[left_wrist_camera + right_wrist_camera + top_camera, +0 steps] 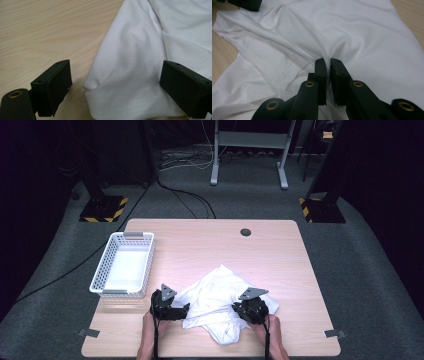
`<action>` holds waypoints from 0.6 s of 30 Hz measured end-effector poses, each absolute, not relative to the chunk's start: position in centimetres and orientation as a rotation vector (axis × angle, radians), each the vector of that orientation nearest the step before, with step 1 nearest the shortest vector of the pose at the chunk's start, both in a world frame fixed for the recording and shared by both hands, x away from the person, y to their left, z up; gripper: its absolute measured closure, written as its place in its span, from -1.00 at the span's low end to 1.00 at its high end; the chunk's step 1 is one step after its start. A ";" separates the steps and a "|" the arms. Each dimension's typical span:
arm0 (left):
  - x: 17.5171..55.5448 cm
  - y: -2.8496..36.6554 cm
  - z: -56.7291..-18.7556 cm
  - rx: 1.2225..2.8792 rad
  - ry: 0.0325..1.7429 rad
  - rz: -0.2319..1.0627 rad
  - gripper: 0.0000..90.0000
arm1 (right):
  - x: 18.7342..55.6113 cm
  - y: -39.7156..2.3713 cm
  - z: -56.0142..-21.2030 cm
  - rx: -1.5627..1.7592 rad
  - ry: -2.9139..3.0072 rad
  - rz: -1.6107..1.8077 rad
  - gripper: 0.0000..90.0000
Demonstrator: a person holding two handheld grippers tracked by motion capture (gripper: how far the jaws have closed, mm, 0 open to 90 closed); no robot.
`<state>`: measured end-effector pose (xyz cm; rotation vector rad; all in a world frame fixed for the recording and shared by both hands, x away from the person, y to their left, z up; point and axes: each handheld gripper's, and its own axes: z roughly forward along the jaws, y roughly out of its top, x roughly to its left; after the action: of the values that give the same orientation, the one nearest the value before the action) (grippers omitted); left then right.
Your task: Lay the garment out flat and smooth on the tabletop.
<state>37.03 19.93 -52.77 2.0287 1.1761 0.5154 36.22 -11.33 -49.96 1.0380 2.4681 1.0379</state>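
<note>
Your table: pale wood, a dark round hole, probably a cable port, near its far edge. On it lay a crumpled white garment and, far left, a white perforated basket.

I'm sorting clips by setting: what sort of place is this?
Probably a lab or recording studio, not a home: a pale wooden table on grey carpet, hazard-striped black stand bases, loose floor cables, and a white metal frame behind.
</note>
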 end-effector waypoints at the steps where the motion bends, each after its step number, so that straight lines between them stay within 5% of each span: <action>1: 37.1 19.9 -52.8 2.033 1.174 0.513 -0.78 | 36.1 -11.6 -49.7 1.047 2.443 1.055 0.88; 9: 37.1 19.7 -52.8 2.056 1.168 0.517 -0.78 | 36.7 -13.7 -48.2 1.095 2.329 1.098 0.88; 18: 37.0 19.6 -52.8 2.059 1.163 0.524 -0.78 | 37.7 -14.6 -51.2 1.190 2.341 1.033 0.88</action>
<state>37.03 19.60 -52.83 2.0586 1.1631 0.5238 37.66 -14.65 -51.20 1.1897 2.3408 1.0326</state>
